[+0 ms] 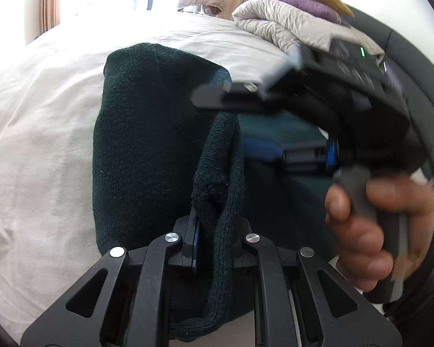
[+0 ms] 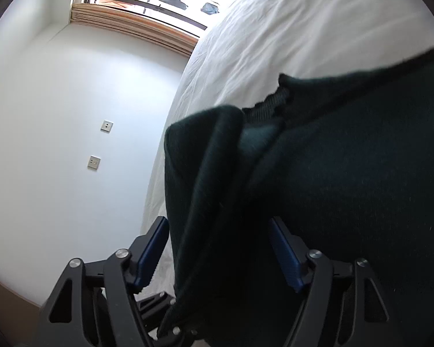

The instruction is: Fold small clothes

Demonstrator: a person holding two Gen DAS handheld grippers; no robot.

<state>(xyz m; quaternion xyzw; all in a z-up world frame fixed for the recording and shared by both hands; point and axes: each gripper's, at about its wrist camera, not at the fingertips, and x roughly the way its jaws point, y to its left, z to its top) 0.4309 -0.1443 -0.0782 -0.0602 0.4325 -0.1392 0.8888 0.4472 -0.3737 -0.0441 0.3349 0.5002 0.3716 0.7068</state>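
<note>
A dark green knitted sweater lies on the bed's creased white sheet; the left hand-held gripper pinches its ribbed edge, while the right hand-held gripper straddles a fold, pads apart.

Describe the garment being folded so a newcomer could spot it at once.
Start from the wide white bed. In its middle lies a dark green knit sweater, one fold of it pinched in the left tongs. Unlike the pale quilted bedding heaped behind it, it is very dark and fuzzy.
</note>
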